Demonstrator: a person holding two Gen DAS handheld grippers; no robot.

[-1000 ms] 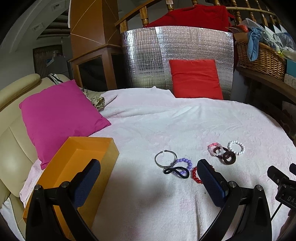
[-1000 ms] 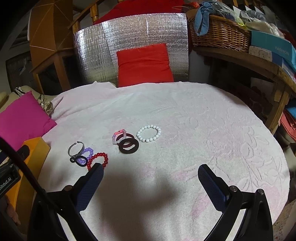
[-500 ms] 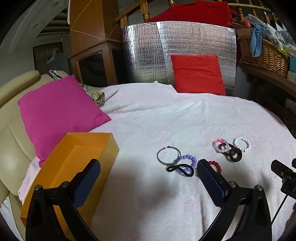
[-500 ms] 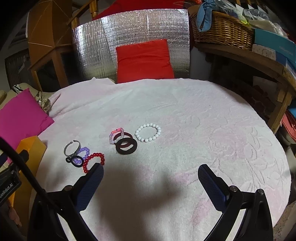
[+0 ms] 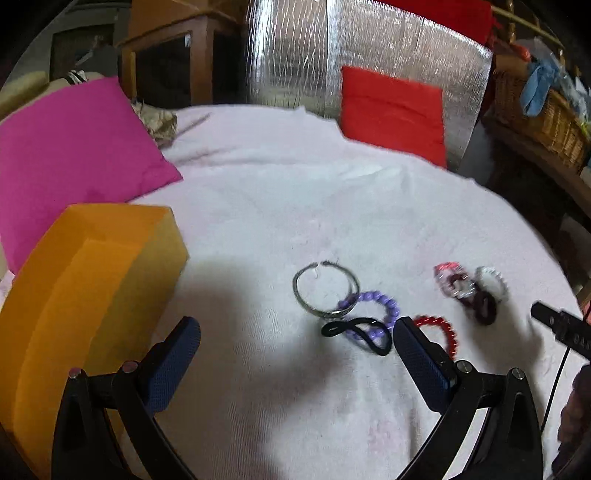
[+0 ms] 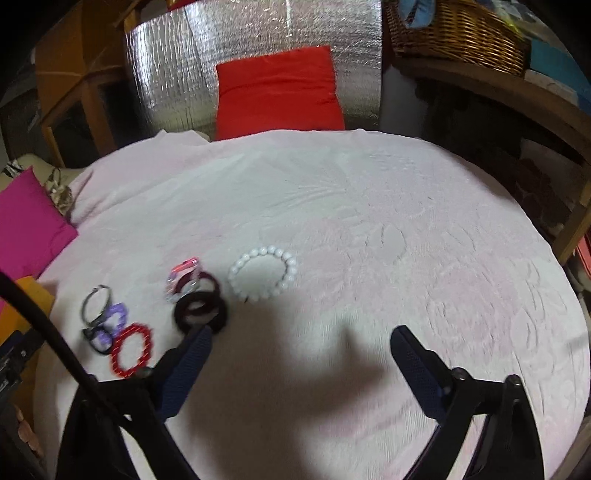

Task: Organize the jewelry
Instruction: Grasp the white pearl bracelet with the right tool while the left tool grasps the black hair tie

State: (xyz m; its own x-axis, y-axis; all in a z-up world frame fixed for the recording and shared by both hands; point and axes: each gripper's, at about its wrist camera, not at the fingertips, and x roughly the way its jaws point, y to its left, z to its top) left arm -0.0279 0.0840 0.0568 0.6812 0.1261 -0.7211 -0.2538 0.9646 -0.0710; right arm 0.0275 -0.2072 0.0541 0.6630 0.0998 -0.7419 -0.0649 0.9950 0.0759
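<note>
Several bracelets lie on the pink cloth. In the left wrist view a silver bangle (image 5: 325,291), a purple bead bracelet (image 5: 380,306), a black band (image 5: 358,334) and a red bead bracelet (image 5: 439,330) lie just ahead of my open, empty left gripper (image 5: 295,339). An orange box (image 5: 85,288) stands at its left. In the right wrist view a white bead bracelet (image 6: 263,274), a pink bracelet (image 6: 183,275), dark rings (image 6: 199,308) and the red bead bracelet (image 6: 131,350) lie ahead and left of my open, empty right gripper (image 6: 301,345).
A magenta cushion (image 5: 74,155) lies at the left behind the box. A red cushion (image 6: 277,92) leans on a silver foil panel (image 6: 258,44) at the back. A wicker basket (image 6: 458,33) sits on a wooden shelf at the right.
Both grippers have moved forward and lower toward the bracelets, which now look larger and nearer. The jaws stay open. Nothing was picked up.
</note>
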